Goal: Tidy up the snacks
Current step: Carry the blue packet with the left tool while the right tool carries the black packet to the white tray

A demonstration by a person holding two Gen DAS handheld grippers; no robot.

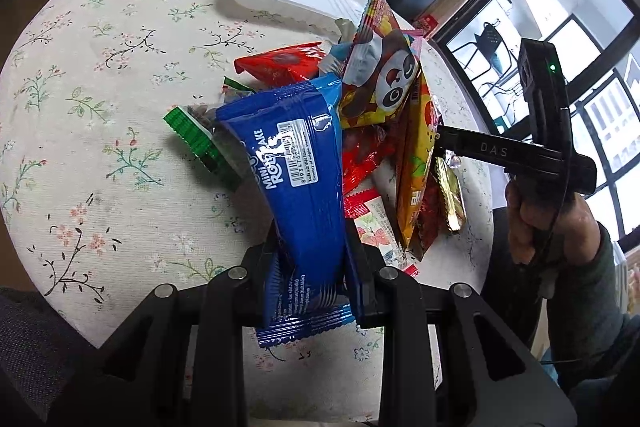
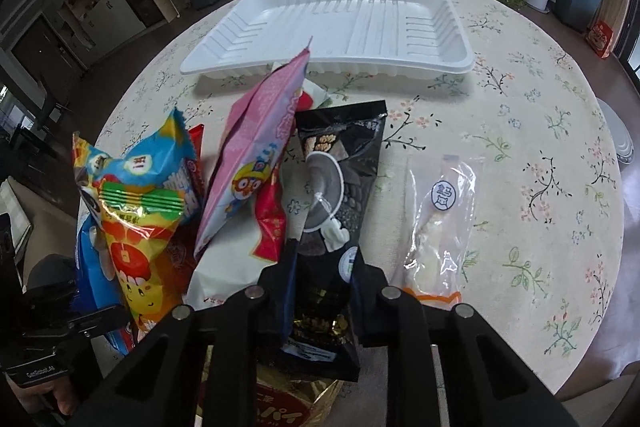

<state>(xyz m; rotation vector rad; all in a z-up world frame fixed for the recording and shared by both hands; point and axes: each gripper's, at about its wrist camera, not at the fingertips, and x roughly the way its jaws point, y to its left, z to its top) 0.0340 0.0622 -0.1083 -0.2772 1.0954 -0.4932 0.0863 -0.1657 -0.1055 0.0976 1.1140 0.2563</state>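
Note:
A heap of snack packets lies on a round table with a flowered cloth (image 1: pixel 104 131). My left gripper (image 1: pixel 310 239) is shut on a blue Mini Roll Cake packet (image 1: pixel 296 163), which stands up between its fingers. In the right wrist view my right gripper (image 2: pixel 324 259) is shut on a black packet (image 2: pixel 340 179) showing a bowl and nuts. A white ribbed tray (image 2: pixel 360 23) sits behind the heap with nothing in it. The right gripper also shows in the left wrist view, at the heap's right side (image 1: pixel 440 143), held by a hand (image 1: pixel 536 219).
Beside the black packet lie a clear packet (image 2: pixel 440 211), a pink cartoon packet (image 2: pixel 256 147) and a yellow-blue one (image 2: pixel 136 203). A panda packet (image 1: pixel 384 75), a red one (image 1: pixel 280 61) and a green-edged one (image 1: pixel 196 139) fill the heap. Potted plants and shelves stand beyond the table.

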